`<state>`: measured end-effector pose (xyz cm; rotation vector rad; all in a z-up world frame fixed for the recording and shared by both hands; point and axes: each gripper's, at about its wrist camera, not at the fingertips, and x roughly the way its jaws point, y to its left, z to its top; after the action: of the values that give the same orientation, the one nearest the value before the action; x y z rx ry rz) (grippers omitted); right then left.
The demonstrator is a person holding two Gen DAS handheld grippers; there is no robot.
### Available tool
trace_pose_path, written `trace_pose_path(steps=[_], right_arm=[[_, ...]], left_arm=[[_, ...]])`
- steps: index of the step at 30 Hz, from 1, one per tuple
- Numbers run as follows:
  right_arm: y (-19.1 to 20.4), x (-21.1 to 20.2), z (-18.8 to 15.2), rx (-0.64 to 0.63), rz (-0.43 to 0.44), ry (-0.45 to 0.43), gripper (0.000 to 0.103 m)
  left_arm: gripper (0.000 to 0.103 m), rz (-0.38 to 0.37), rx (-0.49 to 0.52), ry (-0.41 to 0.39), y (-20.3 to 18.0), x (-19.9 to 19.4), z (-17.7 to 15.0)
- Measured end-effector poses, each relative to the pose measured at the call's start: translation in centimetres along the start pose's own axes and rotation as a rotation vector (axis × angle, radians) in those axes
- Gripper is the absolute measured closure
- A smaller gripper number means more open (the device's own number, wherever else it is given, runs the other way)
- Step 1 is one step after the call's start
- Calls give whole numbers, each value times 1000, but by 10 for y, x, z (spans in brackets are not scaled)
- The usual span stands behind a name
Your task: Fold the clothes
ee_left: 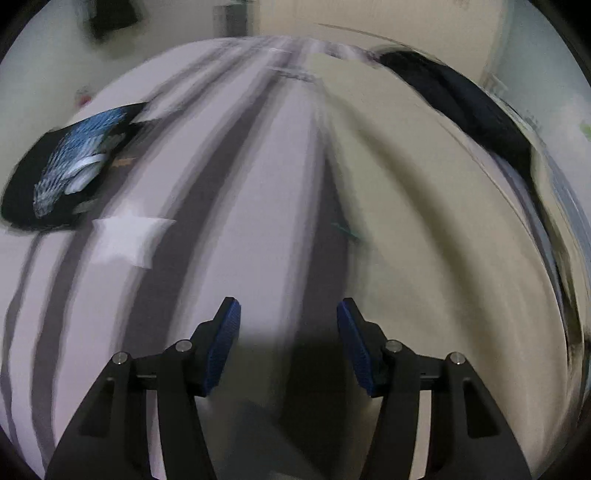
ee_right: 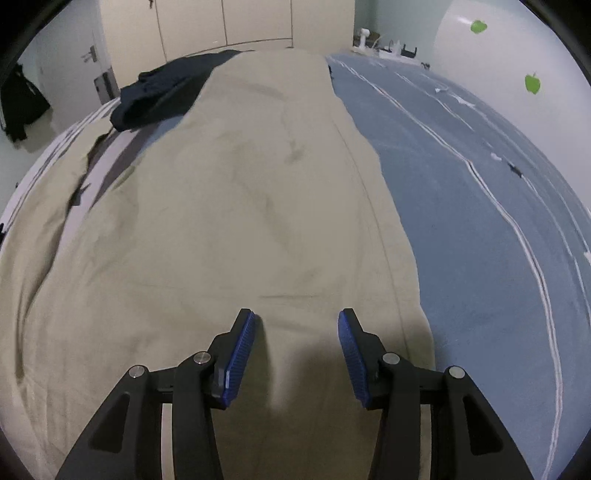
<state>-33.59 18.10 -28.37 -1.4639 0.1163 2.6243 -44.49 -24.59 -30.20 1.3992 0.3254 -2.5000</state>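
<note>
**Two grippers over a bed w/ a beige garment spread on it**

Left wrist view, heavily motion-blurred. Far left: a folded black garment w/ blue-and-white print (ee_left: 70, 166) lies on the bed's grey-and-white striped sheet (ee_left: 258, 177). Just beside it, toward the camera, a small white star shape (ee_left: 129, 238); can't tell if it is printed on the sheet or lying on it. Centre bottom: the left gripper (ee_left: 288, 314), jaws spread, nothing between them, only striped sheet below. Right of centre: the beige garment (ee_left: 424, 221), laid flat across the bed. Upper right: a dark navy garment (ee_left: 461, 103) bunched near the bed's edge.

Right wrist view, sharp. Upper left: the same dark navy garment (ee_right: 162, 88), its near edge tucked under or against the beige garment (ee_right: 240, 203); can't tell which. Centre: the beige cloth lies lengthways, lightly creased. The right gripper (ee_right: 297, 328) hangs over its near end, jaws spread, nothing pinched; pads not touching the cloth as far as visible. Right: a blue cover w/ thin white lines (ee_right: 480, 203), beige cloth overlapping its edge.

No containers in either view. Only the left view shows the printed black garment and star. Only the right view shows the blue cover, cream cupboard doors (ee_right: 229, 26) and green apple stickers (ee_right: 532, 84) on the wall.
</note>
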Motion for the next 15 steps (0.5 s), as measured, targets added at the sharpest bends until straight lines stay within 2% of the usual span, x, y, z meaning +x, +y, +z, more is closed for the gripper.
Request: trace_pose_path(steps=[2,3,8,10,11,13,15], right_arm=[[-2,-1,-2,6,-9,-12,56],[-2,-1,-2,7,-10,-10,56],[-5,-2,10,24,-42,-10,56],[-11,0,14,46,-51,-4,56],[-14,2,15,55,-55,2,56],[-16,6,14,38,-58,6,55],[-18,9,14,24,-62,9,49]], left_arm=[[50,6,-104,1,26,3,9],[50,-14,-114,14,31,4,12],[50,-219,3,1,-4,-7,19],[50,-260,42,18,-22,-2,17],[50,-269,75,35,-32,4,14],[50,-201,126,55,-40,17,12],[50,-160,144,27,-37,26,11]])
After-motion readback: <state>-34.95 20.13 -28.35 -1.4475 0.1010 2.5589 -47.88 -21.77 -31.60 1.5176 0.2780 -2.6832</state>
